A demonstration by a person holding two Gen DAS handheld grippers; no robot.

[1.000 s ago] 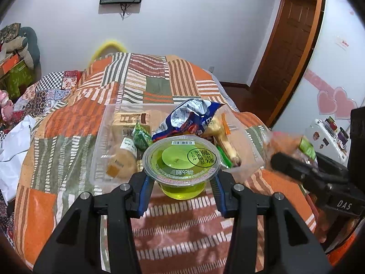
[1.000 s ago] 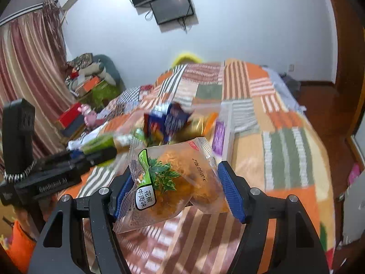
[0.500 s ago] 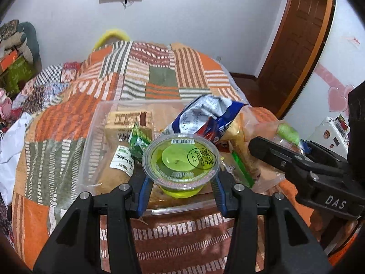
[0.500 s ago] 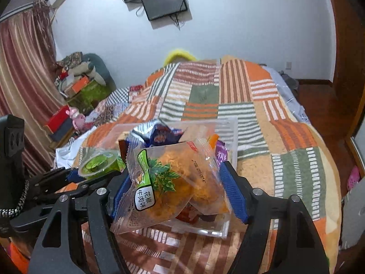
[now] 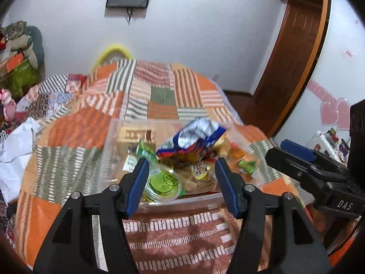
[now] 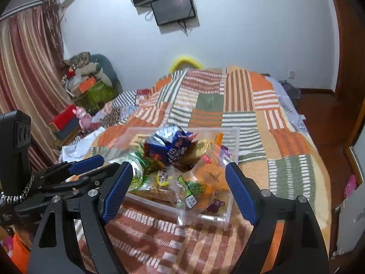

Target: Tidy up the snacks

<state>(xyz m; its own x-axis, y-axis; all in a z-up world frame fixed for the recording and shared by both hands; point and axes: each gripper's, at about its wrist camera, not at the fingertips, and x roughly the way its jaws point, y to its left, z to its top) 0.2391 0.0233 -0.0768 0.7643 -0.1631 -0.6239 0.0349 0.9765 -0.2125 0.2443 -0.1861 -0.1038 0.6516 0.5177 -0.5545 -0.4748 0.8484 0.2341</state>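
A clear plastic bin (image 5: pixel 107 150) (image 6: pixel 232 137) full of snacks sits on the patchwork bedspread. The green jelly cup (image 5: pixel 163 183) (image 6: pixel 135 173) lies in the bin's near left corner. The orange snack bag (image 6: pixel 205 185) (image 5: pixel 244 159) lies in the near right corner, partly over the rim. A blue and white chip bag (image 5: pixel 194 137) (image 6: pixel 171 146) tops the pile. My left gripper (image 5: pixel 182 182) is open, just above the cup. My right gripper (image 6: pixel 178 189) is open, just above the orange bag. Each gripper shows in the other's view.
The bedspread (image 6: pixel 285 171) stretches around the bin. White cloth (image 5: pixel 13 150) lies at the bed's left edge. Boxes and toys (image 6: pixel 86 86) are stacked by the curtain. A wooden door (image 5: pixel 294 64) and a white cabinet (image 5: pixel 337 45) stand to the right.
Both grippers opened. The jelly cup dropped from the left gripper into the bin, and the orange bag dropped from the right gripper onto the bin's near right corner.
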